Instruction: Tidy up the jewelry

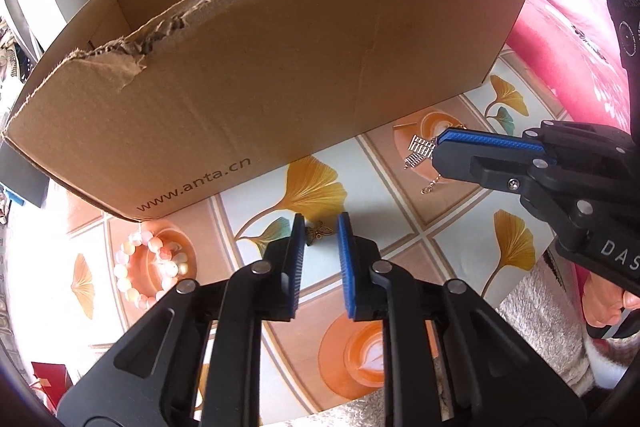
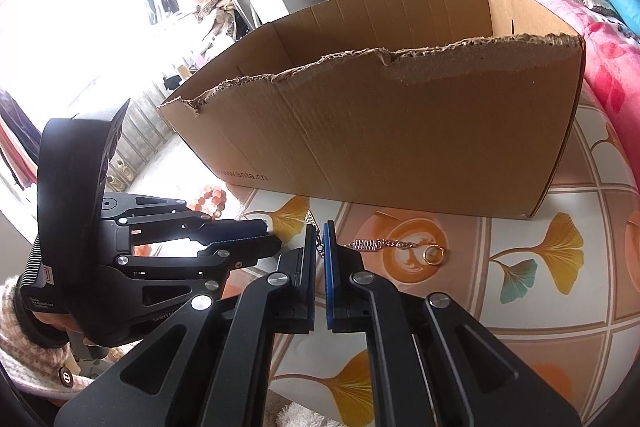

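Both cameras sit low behind their own tongs, close to the tabletop, looking forward along the fingers. The left view faces the cardboard box just ahead, with the right tongs entering from its right. The right view faces the same box, the left tongs at its left. Both share the patterned tablecloth.

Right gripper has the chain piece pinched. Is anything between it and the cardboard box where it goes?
Only the box's own torn front wall. The right gripper, shut on the chain piece, sits low in front of that wall, so it must go over the ragged rim. Nothing else visible blocks it.
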Available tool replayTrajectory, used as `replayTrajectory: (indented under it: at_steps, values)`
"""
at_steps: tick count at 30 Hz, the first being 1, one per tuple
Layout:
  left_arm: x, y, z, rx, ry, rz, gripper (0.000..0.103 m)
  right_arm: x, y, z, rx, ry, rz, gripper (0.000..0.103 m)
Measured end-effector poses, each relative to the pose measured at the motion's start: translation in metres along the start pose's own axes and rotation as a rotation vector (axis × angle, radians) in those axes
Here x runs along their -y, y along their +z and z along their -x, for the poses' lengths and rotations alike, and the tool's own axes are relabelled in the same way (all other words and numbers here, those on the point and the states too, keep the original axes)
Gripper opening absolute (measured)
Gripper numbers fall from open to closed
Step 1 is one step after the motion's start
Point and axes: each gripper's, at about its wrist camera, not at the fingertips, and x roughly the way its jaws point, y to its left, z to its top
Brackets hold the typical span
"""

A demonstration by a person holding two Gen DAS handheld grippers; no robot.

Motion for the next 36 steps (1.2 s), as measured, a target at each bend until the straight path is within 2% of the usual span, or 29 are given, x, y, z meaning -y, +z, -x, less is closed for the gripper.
replayTrajectory:
  at_steps: [7, 24, 36]
  values:
    - [0.010, 0.004, -0.005, 0.010, 0.002, -0.004, 0.013, 0.004, 0.000, 0.001, 0.024, 0.014, -0.009, 0.004]
    - [-0.005, -0.006, 0.002, 0.028, -0.012, -0.006, 0.011, 0.013, -0.001, 0.001, 0.032, 0.038, -0.031, 0.004]
    - [-0.006, -0.015, 0.020, 0.091, -0.025, -0.008, 0.011, 0.014, 0.001, 0.007, 0.045, 0.055, -0.046, 0.004]
